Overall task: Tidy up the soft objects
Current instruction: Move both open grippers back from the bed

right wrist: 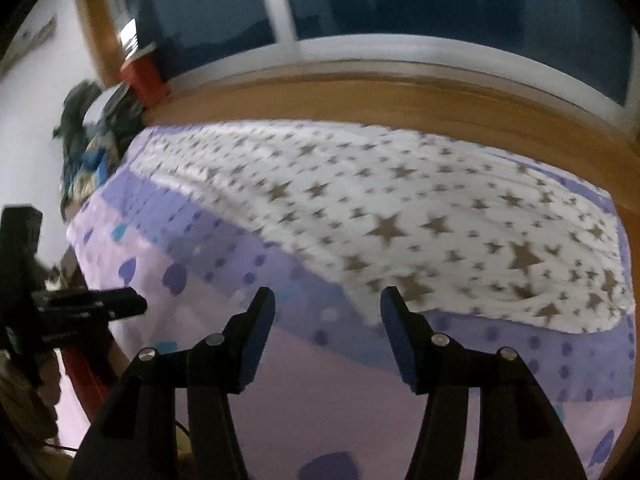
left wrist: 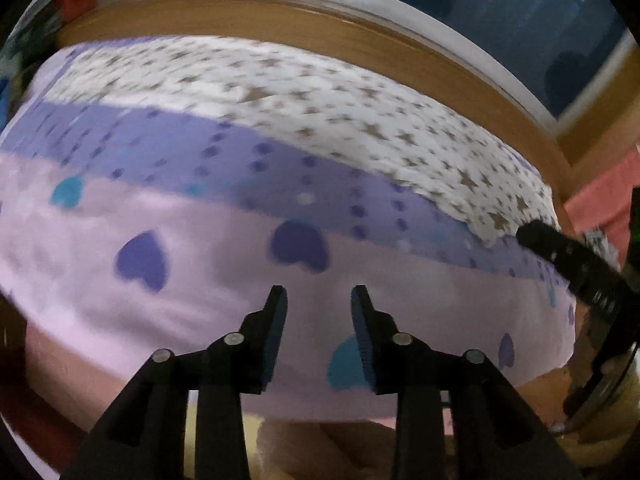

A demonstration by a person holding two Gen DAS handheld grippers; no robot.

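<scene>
A white blanket with grey stars [left wrist: 320, 92] [right wrist: 400, 216] lies spread over the far half of a bed. Under it is a lilac sheet with purple and teal hearts [left wrist: 200, 300] [right wrist: 320, 400], crossed by a purple dotted band. My left gripper [left wrist: 320, 294] is open above the sheet's near edge, with nothing between its fingers. My right gripper [right wrist: 328, 296] is open wider, over the dotted band just short of the blanket's edge, and also holds nothing. Each gripper appears in the other's view: the right gripper [left wrist: 568, 264] and the left gripper [right wrist: 92, 304]. Both views are motion-blurred.
A wooden sill [left wrist: 280, 12] [right wrist: 400, 96] and a dark window run behind the bed. A heap of dark and blue clothes [right wrist: 84, 140] lies at the bed's far left corner, beside a red box [right wrist: 146, 76]. Pink fabric [left wrist: 600, 192] hangs at the right.
</scene>
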